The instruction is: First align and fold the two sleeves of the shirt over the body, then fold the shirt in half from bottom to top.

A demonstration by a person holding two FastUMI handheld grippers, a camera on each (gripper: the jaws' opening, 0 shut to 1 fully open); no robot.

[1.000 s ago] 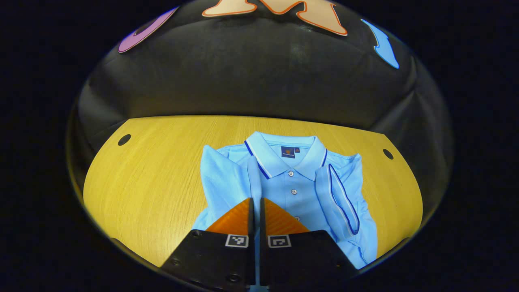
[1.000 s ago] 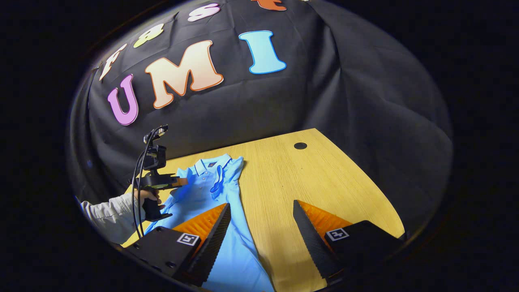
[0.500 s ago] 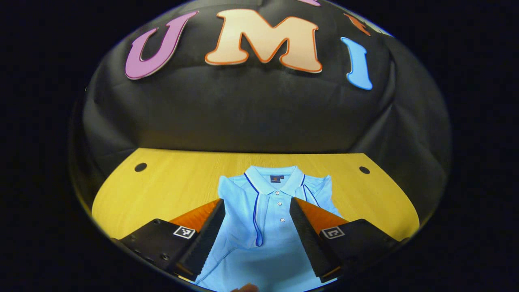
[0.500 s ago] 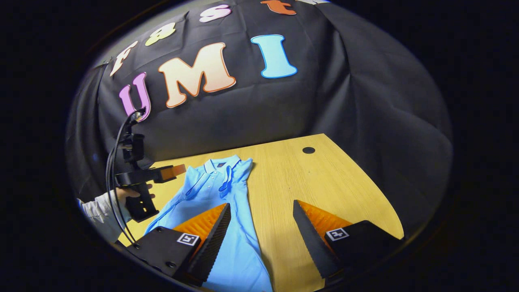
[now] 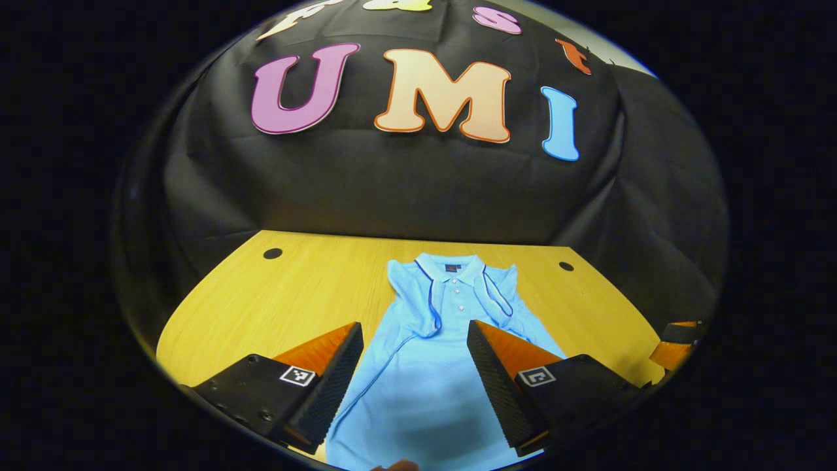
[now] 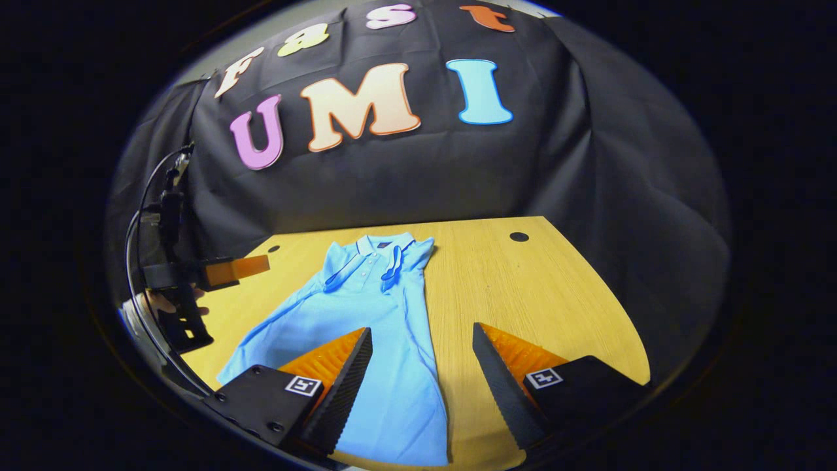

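Since the earlier frames, both gripper views have been drawn back from the collar toward the hem end, and the left gripper [image 5: 413,366], shut a second ago, is now seen with its fingers spread wide and holding nothing. On the wooden desk [image 5: 314,288] the light blue polo shirt [image 5: 431,353] is laid flat, collar toward the booth wall, hem toward the person. Both short sleeves, the left sleeve [image 5: 428,307] and the right sleeve [image 5: 497,301], are already folded in over the chest, so the sleeve step is judged done and the bottom-to-top fold is judged to be in hand. The right gripper [image 6: 422,376] is held over the shirt's right edge near the hem, fingers likewise apart and empty. For the next move, each hem corner would need to be pinched by one gripper, then lifted and carried evenly toward the collar [image 5: 450,267] so that the edges are kept aligned
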